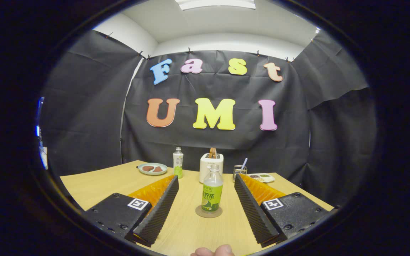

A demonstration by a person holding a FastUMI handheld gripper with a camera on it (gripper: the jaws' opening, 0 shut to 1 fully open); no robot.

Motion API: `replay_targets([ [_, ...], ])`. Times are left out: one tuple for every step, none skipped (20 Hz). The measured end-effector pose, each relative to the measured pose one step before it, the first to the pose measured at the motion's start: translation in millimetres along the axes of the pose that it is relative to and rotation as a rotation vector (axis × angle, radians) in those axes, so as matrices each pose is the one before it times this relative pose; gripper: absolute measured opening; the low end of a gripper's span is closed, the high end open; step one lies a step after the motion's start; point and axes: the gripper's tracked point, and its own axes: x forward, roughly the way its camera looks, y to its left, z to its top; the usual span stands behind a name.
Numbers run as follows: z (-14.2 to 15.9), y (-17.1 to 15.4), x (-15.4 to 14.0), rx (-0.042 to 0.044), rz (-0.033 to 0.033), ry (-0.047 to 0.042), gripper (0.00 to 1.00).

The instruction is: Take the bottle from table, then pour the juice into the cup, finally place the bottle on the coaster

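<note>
Your gripper [206, 199] is spread wide, with nothing held: the two fingers [162, 206] stand well apart at the bottom of the frame, neither touching anything.

Count two bottles. One bottle [212, 192], with a green label, stands upright on a round coaster [209, 212] just below the centre of the frame, between your fingers and clear of both. The second bottle [178, 162] stands upright farther back, left of centre, partly behind the tip of the left finger.

You have one white toaster [208, 165] behind the near bottle, which covers its lower right part; something brown sticks out of its top, too small to tell what. One plate [152, 169] at left centre carries dark reddish pieces you can't identify. One clear glass holder [239, 170] right of the toaster has a thin stick in it. One shallow tray [262, 176] beside it is partly hidden by the right finger; its contents are hard to make out.

The wooden table [94, 185] carries all of this. At the very bottom centre, a fingertip [214, 251] is cut off by the frame.
</note>
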Motion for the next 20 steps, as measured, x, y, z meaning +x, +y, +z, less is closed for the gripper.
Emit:
replay_targets([
  [0.33, -1.49, -1.8, 0.00229, -0.00621, -0.00556, 1.0],
  [-0.3, -0.27, -2.27, -0.00181, -0.00819, -0.00562, 1.0],
  [-0.64, 0.5, -1.49, -0.00319, -0.00249, -0.0017, 1.0],
  [-1.03, 1.42, -2.36, -0.00029, 0.00279, 0.00607, 1.0],
  [-2.58, 2.2, -1.56, 0.00361, 0.00664, 0.00618, 1.0],
  [-1.55, 1.92, -0.96, 0.00181, 0.00707, 0.00782, 1.0],
  [-0.65, -0.27, -1.07, -0.00118, 0.00097, 0.00367, 1.0],
  [-0.07, -0.65, -0.76, -0.00152, -0.00059, 0.00098, 1.0],
  [0.25, -1.01, -0.77, -0.00048, -0.00249, 0.00005, 1.0],
  [0.91, -0.66, -0.13, -0.00095, -0.00056, -0.00073, 1.0],
  [-0.36, -0.36, 0.58, -0.00327, -0.00195, 0.00035, 1.0],
  [-0.31, -0.41, 0.43, 0.00121, -0.00117, 0.00165, 1.0],
  [-0.7, 0.37, 0.66, 0.00303, 0.00165, 0.00287, 1.0],
  [-0.18, 0.63, 0.21, 0.00114, 0.00251, 0.00022, 1.0],
  [0.3, -0.21, 0.16, 0.00008, -0.00057, -0.00071, 1.0],
  [1.02, 1.58, 0.42, 0.00142, 0.00191, -0.00319, 1.0],
  [-0.18, 0.77, -0.37, 0.00062, 0.00161, 0.00188, 1.0],
  [-0.25, 2.32, 0.43, 0.00235, 0.00318, 0.00056, 1.0],
  [-0.12, 2.09, -0.01, 0.00396, 0.00539, -0.00023, 1.0],
  [-0.54, 1.39, 0.29, 0.00144, 0.00246, 0.00152, 1.0],
])
